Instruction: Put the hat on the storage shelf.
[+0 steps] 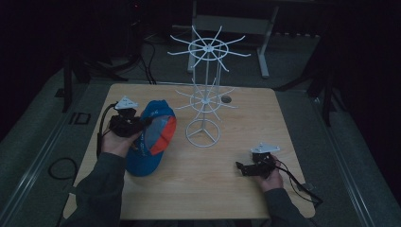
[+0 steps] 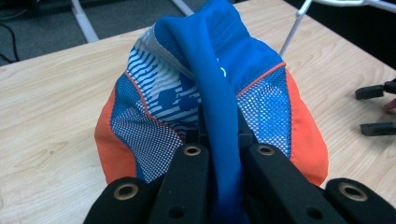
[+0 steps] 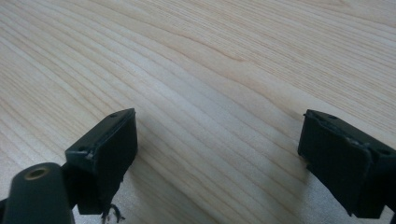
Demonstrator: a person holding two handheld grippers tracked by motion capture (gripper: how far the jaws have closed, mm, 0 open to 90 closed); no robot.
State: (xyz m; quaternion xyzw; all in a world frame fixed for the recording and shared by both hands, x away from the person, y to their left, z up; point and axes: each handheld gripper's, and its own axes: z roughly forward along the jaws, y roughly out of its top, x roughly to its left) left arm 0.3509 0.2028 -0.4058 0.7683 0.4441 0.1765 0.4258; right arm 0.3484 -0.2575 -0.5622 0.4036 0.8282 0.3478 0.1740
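Light wood counter (image 1: pixel 198 184) in dark room, white rack (image 1: pixel 204 90) mid-back. Left tongs (image 2: pixel 219 154) pinching blue cap (image 1: pixel 153 137); right tongs (image 1: pixel 242 169) spread over bare front-right wood.

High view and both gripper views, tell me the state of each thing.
Left tongs: shut on the cap's blue edge.
Right tongs: open, nothing between them.
Cap: crumpled, gripped at one edge.
Wire rack: upright, arms bare.

Dim room, wooden table (image 1: pixel 208 184)
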